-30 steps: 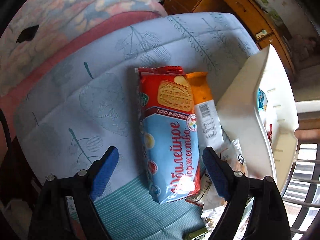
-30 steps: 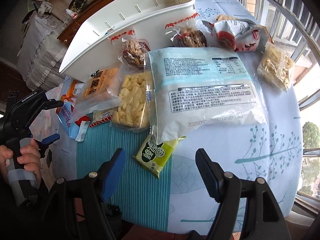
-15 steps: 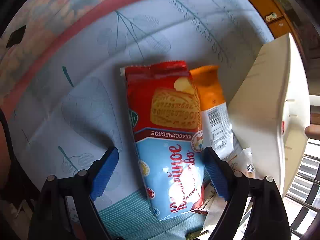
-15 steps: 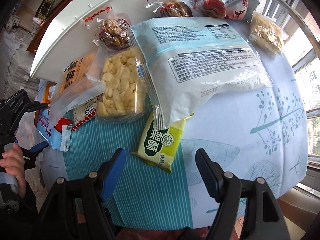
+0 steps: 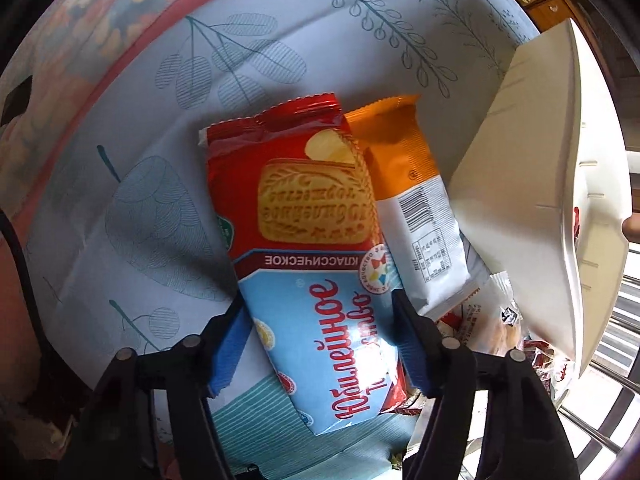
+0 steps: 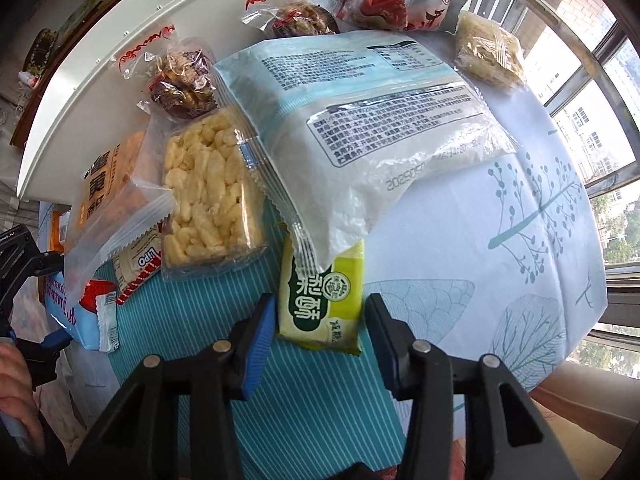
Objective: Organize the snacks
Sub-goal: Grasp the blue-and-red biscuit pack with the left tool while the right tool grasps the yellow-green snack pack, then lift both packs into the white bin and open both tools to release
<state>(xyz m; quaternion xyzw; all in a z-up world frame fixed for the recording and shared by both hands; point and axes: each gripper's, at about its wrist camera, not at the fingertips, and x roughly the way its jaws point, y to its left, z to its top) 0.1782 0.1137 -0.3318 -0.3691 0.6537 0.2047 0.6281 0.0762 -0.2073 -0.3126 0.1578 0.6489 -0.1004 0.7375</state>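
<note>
A red and blue biscuit pack (image 5: 304, 248) lies on the leaf-print cloth, and it shows again at the left edge of the right wrist view as biscuit pack (image 6: 68, 308). My left gripper (image 5: 320, 308) points down over its blue end. The jaws are closing, both blue pads touching its long sides. A small yellow-green snack pack (image 6: 320, 300) lies partly under a big pale-blue bag (image 6: 360, 120). My right gripper (image 6: 320, 304) is straight above it, jaws closing, with pads against both of its edges.
An orange and white pack (image 5: 416, 216) lies beside the biscuits, next to a white plastic bin (image 5: 540, 200) on its side. Puffed-rice bar (image 6: 212, 196), clear bags of dark cookies (image 6: 180, 80), red-and-silver packs (image 6: 392, 0) and a noodle cake (image 6: 488, 48) crowd the cloth. A window railing stands on the right.
Both grippers came down closer to the table and their jaws narrowed from wide apart onto the packs. The biscuit pack and the yellow-green pack lie where they were.
</note>
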